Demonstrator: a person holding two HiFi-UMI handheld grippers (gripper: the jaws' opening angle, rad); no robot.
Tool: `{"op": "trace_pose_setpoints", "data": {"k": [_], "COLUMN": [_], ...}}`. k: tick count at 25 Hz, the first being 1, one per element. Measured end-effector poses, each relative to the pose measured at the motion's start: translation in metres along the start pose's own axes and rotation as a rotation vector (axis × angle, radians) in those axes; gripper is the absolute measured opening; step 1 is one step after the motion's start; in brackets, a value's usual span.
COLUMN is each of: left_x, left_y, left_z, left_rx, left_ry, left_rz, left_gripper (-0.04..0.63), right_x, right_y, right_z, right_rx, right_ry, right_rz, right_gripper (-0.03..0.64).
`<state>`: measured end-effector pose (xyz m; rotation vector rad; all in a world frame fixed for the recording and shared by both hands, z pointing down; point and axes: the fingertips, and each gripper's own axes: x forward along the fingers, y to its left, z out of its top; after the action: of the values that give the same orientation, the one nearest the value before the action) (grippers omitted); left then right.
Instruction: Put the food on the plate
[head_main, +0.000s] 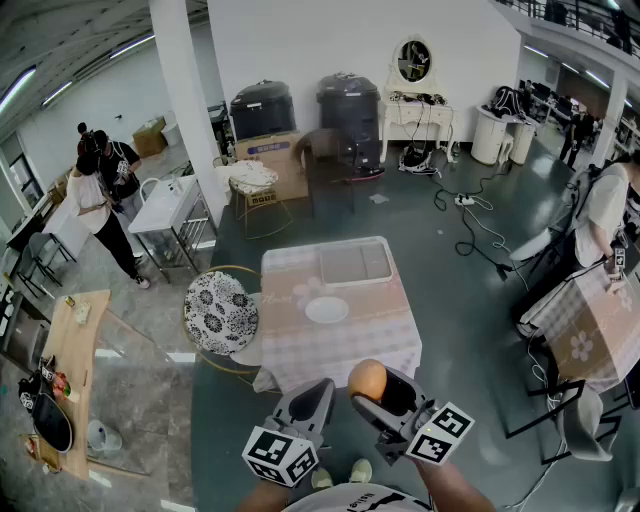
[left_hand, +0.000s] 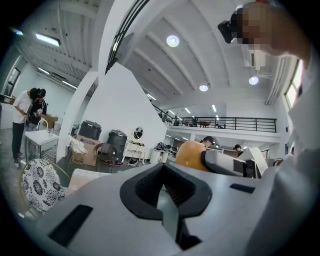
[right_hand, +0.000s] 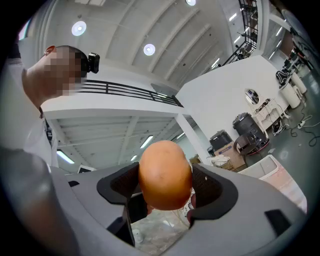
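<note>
A round orange-brown piece of food (head_main: 366, 379) sits between the jaws of my right gripper (head_main: 374, 388), which is shut on it and held up in the air near the table's front edge. In the right gripper view the food (right_hand: 165, 172) fills the gap between both pads. My left gripper (head_main: 318, 392) hangs beside it on the left, its jaws together with nothing between them; the left gripper view shows the food (left_hand: 190, 155) off to its right. A white plate (head_main: 327, 309) lies on the pink checked table (head_main: 300, 345) ahead, well beyond both grippers.
A grey tray (head_main: 355, 263) lies at the table's far end behind the plate. A chair with a black-and-white patterned cushion (head_main: 220, 312) stands at the table's left. People stand far left and at the right; cables run over the floor behind.
</note>
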<state>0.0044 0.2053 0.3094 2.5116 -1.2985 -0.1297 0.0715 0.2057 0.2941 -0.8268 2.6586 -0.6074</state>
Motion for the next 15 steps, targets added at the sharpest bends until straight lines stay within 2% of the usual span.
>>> {"op": "trace_pose_setpoints", "data": {"k": [15], "left_x": [0.013], "left_y": [-0.005], "left_z": [-0.002], "left_rx": [0.011], "left_ry": [-0.006], "left_rz": [0.011], "left_gripper": [0.006], "right_x": [-0.008], "right_y": [-0.014], "right_z": [0.008], "right_rx": [0.014], "right_ry": [-0.002], "right_rz": [0.024], "right_gripper": [0.314]}}
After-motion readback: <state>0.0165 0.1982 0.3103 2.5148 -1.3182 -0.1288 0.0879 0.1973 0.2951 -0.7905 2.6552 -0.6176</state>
